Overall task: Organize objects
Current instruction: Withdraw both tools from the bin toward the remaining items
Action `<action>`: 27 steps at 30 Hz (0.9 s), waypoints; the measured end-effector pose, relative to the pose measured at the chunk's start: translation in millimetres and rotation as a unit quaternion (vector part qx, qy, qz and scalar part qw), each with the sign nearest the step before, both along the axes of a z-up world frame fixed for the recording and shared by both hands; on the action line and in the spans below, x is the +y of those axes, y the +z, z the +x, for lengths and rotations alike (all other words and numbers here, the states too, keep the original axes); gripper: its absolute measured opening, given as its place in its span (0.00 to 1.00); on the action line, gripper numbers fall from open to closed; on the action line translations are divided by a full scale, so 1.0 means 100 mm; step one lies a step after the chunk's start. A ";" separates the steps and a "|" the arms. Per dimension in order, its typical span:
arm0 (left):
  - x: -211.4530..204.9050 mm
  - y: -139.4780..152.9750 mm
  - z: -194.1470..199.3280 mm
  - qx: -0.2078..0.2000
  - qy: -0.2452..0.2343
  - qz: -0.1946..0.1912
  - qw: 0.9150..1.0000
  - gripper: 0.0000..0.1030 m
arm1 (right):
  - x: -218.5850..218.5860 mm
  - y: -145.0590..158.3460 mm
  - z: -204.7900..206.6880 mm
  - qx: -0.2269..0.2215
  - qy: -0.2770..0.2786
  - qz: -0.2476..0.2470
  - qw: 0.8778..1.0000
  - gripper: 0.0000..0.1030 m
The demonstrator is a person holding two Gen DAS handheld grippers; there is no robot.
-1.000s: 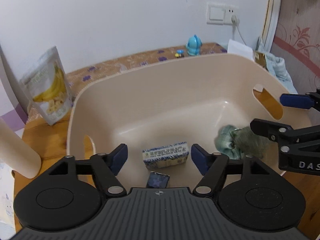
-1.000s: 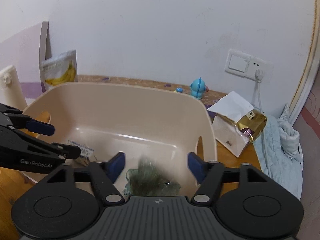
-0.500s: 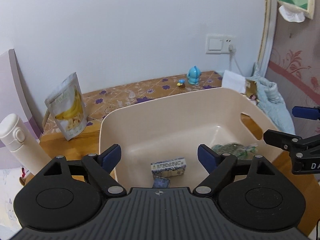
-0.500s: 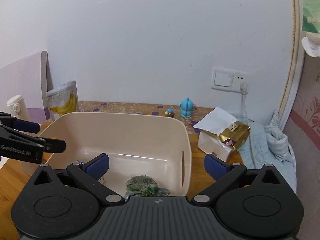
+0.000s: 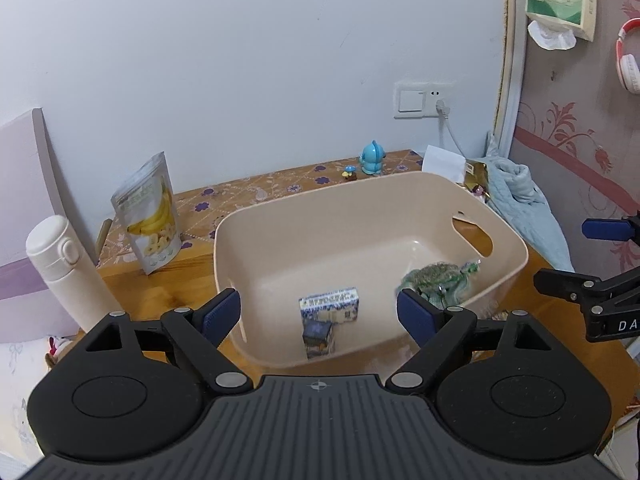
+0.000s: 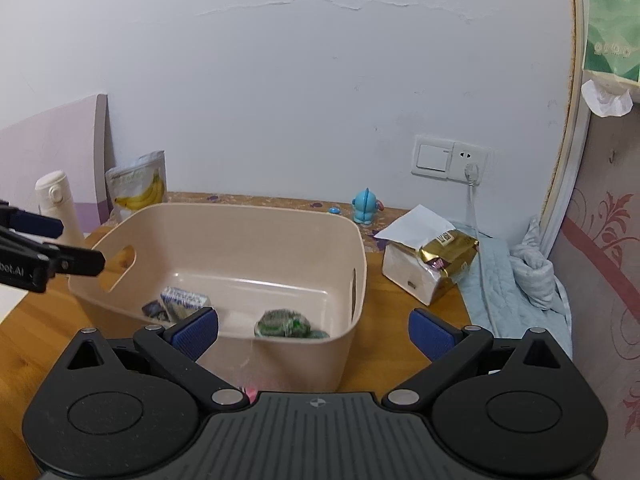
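Note:
A beige plastic bin point(image 5: 504, 240) point(image 6: 358, 236) stands on the wooden table. Inside lie a blue-and-white carton point(image 5: 329, 310) point(image 6: 185, 301), a small dark box point(image 5: 318, 334) point(image 6: 154, 311) and a green packet point(image 5: 438, 280) point(image 6: 283, 323). My left gripper point(image 5: 319, 314) is open and empty, held above the bin's near side. My right gripper point(image 6: 313, 329) is open and empty, above the bin's near right side. Each gripper shows at the edge of the other's view.
A banana chip pouch point(image 5: 150, 210) point(image 6: 138, 186) and a white flask point(image 5: 70, 268) point(image 6: 56, 206) stand left of the bin. A blue toy point(image 5: 372, 157) point(image 6: 365, 210) stands at the back. A white box with a gold packet point(image 6: 436, 258) and a blue cloth point(image 6: 516, 276) lie right.
Both grippers have pulled up and back from inside the bin and opened wider. The green packet now lies at rest in the bin.

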State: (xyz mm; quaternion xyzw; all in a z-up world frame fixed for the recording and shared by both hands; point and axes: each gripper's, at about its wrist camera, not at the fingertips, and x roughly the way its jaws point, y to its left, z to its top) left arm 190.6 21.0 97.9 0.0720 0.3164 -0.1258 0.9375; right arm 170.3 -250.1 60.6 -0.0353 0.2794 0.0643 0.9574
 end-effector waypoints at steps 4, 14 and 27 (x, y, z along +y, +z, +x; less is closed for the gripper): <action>0.05 -0.06 -0.16 -0.002 0.000 0.002 1.000 0.86 | -0.02 -0.04 -0.12 0.004 0.000 -0.006 1.000 1.00; 0.21 -0.30 -0.39 0.012 0.003 0.001 1.000 0.86 | -0.13 -0.34 -0.25 0.031 -0.017 0.001 0.999 1.00; 0.25 -0.84 -0.48 0.050 -0.004 0.021 0.999 0.86 | -0.27 -0.78 -0.32 0.076 -0.042 0.001 0.996 1.00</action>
